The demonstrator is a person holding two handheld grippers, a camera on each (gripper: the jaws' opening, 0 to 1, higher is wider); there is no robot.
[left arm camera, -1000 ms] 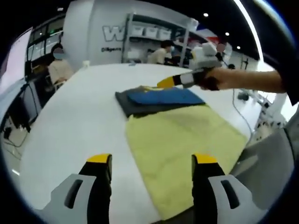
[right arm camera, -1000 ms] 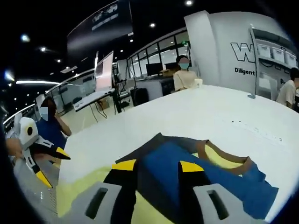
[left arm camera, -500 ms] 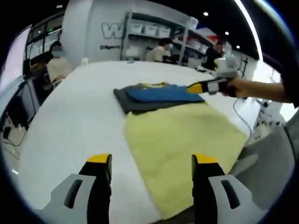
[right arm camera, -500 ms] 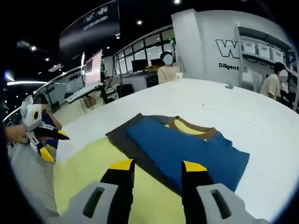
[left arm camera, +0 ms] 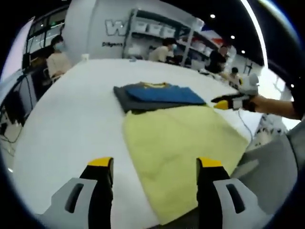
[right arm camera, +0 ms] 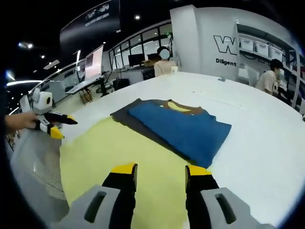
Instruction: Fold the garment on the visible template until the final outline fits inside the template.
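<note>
Claws [left arm camera: 155, 164] hover parted above white table [left arm camera: 66, 114] in open office.

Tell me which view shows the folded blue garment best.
The right gripper view: the blue garment lies close and large, its brown-and-yellow collar and its outline on the dark grey template plain. The left gripper view shows it farther off, small and flattened.

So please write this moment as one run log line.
garment: folded on grey template | left gripper: open | right gripper: open, clear
</note>
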